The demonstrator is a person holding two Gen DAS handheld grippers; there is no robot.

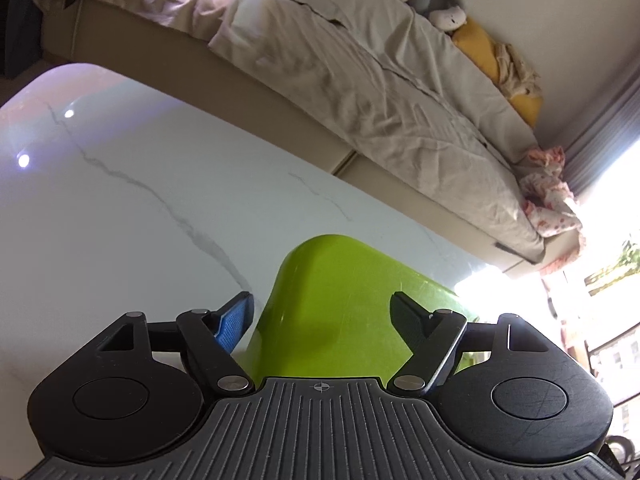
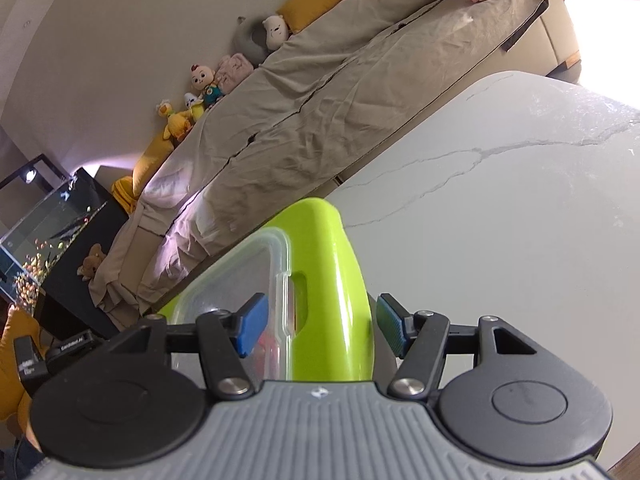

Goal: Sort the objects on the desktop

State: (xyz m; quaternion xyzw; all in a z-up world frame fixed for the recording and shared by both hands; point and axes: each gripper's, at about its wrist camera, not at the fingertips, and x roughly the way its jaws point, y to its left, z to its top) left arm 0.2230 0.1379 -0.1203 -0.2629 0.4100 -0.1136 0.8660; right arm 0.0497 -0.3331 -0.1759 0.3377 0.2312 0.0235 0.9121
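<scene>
A clear plastic storage box with a see-through lid [image 2: 232, 280] and lime-green side latches rests on the white marble table [image 2: 520, 220]. One green latch [image 2: 332, 280] stands between the blue pads of my right gripper [image 2: 320, 328], which is open; a thin gap shows at the right pad [image 2: 390, 330]. In the left wrist view another green latch face [image 1: 340, 300] fills the space under my left gripper [image 1: 322, 320]. That gripper is open too, with its blue pad [image 1: 236, 320] just clear of the green edge. A reddish item shows dimly inside the box.
Bare marble table [image 1: 120, 200] stretches ahead of both grippers. Beyond its far edge runs a long sofa under a beige cover [image 2: 320, 100] with plush toys [image 2: 204, 84] and yellow cushions. A glass fish tank [image 2: 52, 232] stands at the left. A yellow sleeve [image 2: 16, 344] is at the left edge.
</scene>
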